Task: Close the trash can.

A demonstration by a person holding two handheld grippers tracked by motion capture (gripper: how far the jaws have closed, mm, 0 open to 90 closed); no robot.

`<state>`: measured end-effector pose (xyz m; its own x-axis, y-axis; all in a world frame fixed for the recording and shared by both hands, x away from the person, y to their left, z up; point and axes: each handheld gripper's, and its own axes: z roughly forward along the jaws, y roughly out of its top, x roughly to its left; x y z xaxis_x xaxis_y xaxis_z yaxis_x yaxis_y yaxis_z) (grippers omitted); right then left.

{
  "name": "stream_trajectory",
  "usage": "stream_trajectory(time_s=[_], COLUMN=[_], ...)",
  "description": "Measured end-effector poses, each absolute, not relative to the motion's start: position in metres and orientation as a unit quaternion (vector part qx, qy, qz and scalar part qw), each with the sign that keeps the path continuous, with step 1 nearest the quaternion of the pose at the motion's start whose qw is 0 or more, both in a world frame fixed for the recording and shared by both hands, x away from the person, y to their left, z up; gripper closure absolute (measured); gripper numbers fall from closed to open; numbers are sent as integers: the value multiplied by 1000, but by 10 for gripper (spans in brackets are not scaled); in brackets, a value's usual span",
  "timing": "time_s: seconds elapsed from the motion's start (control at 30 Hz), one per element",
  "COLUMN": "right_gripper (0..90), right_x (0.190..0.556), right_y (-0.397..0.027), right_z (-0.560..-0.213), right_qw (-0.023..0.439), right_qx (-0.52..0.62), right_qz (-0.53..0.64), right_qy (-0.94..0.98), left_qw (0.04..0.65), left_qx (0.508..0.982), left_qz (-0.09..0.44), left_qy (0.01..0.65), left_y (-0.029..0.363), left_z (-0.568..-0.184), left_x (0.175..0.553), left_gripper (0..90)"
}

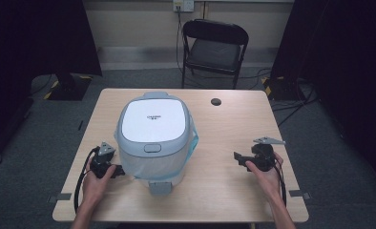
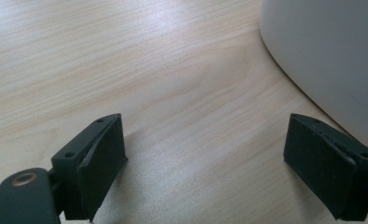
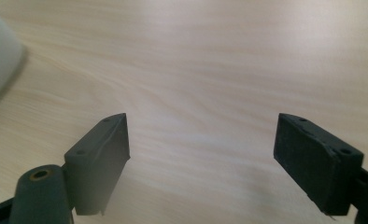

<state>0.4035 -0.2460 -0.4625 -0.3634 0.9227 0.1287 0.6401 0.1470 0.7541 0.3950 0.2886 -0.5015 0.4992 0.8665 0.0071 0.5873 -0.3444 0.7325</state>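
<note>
White and grey, the rice cooker (image 1: 153, 136) sits on the wooden table (image 1: 224, 186) (its lid is shut). Your left gripper (image 1: 113, 170) rests just beside it, jaws wide apart, holding nothing. Your right gripper (image 1: 238, 158) is well apart from it, jaws wide too and empty.

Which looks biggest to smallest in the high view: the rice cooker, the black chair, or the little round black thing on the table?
1. rice cooker
2. black chair, though it sits farther away, so it may really be bigger
3. round black thing
</note>
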Motion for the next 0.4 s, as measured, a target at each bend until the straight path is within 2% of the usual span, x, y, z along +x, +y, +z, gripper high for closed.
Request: stream_trajectory(time_s=[0.2,0.3,0.4], right_gripper=[164,149,137], right_x=[407,404,403], right_y=[-253,-250,-250], right_z=[-487,-496,-499], right_qw=[206,237,244], right_qx=[556,549,549], right_qz=[306,305,314], right_qy=[745,741,735], left_qw=[344,344,345], left_qx=[794,794,794], left_qz=[203,203,202], left_qy=[458,458,458], left_y=[289,289,289], left_z=[-502,-502,-502], left_x=[395,395,395], left_gripper=[121,121,121])
